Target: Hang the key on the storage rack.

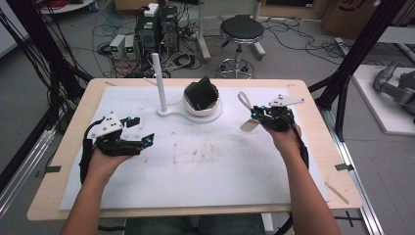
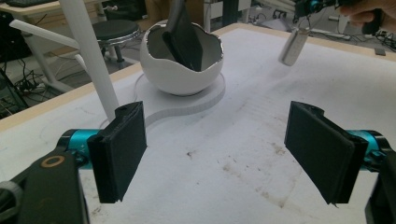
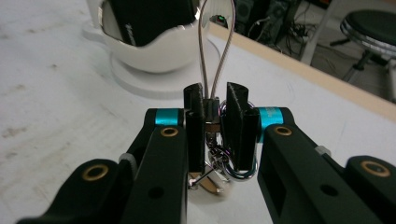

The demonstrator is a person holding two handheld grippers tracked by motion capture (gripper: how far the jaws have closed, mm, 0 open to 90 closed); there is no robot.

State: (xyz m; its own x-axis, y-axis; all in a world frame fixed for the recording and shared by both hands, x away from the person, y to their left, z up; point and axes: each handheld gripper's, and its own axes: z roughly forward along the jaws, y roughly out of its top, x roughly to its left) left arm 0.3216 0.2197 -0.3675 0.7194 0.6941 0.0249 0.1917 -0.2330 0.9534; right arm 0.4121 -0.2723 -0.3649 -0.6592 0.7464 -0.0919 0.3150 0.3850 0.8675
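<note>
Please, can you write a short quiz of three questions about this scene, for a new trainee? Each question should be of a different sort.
1. True or false: the left gripper holds its two black jaws wide apart with nothing between them.
2. Multiple choice: what lies inside the white egg-shaped bowl? A) a flat black rectangular object B) a red ball C) a yellow sponge
3. Fill the gap: the right gripper is closed on a keyring with a thin ___ loop that sticks out past its tips.

Key
1. True.
2. A; the flat black rectangular object leans in the bowl.
3. Wire.
</note>
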